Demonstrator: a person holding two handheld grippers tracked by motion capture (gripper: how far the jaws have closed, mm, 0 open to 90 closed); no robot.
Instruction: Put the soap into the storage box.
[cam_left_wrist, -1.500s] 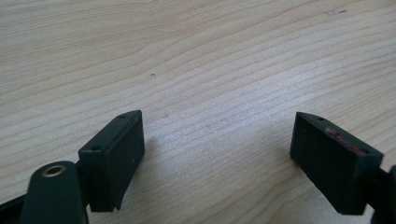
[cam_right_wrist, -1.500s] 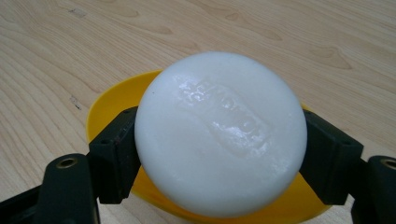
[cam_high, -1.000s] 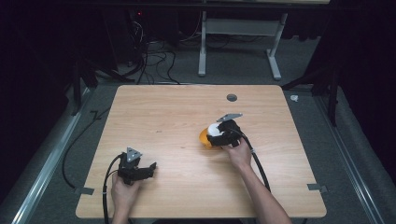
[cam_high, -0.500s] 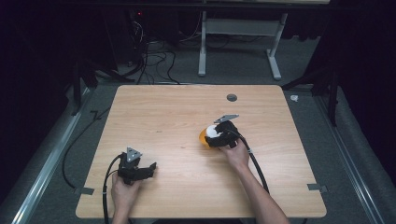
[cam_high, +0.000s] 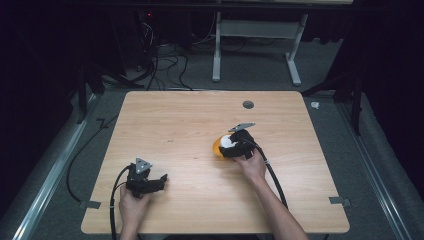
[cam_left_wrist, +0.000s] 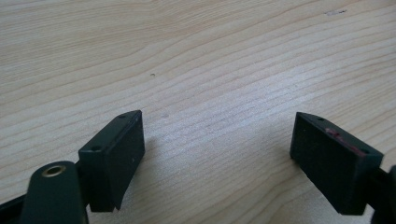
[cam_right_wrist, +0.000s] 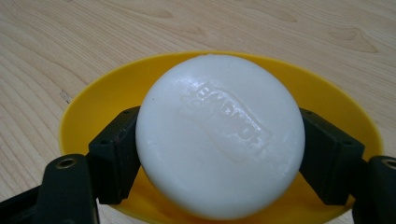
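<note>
- Two grippers on the wooden tabletop (cam_high: 190, 125), each held in a person's hand.
- Right gripper (cam_right_wrist: 219, 154) is clamped on a white bar of soap (cam_right_wrist: 220, 135); a jaw presses on each side of it.
- Soap is a rounded oval, embossed face towards the camera in the right gripper view. Raised lettering runs diagonally, upper left to lower right; too soft to read. The soap's long axis looks roughly crosswise between the jaws, but the outline is near round, so cannot tell for certain.
- Soap sits over a yellow dish (cam_right_wrist: 93, 107), whose rim shows behind and on both sides of it. Cannot tell whether it touches the dish bottom.
- In the high view, dish (cam_high: 218, 146) and soap (cam_high: 228, 141) are right of the tabletop's centre, well in from every edge.
- Left gripper (cam_left_wrist: 219, 154) has its jaws wide apart, bare wood grain between them, gripping nothing.
- High view puts the left gripper (cam_high: 150, 181) near the front-left corner, well apart from the dish.
</note>
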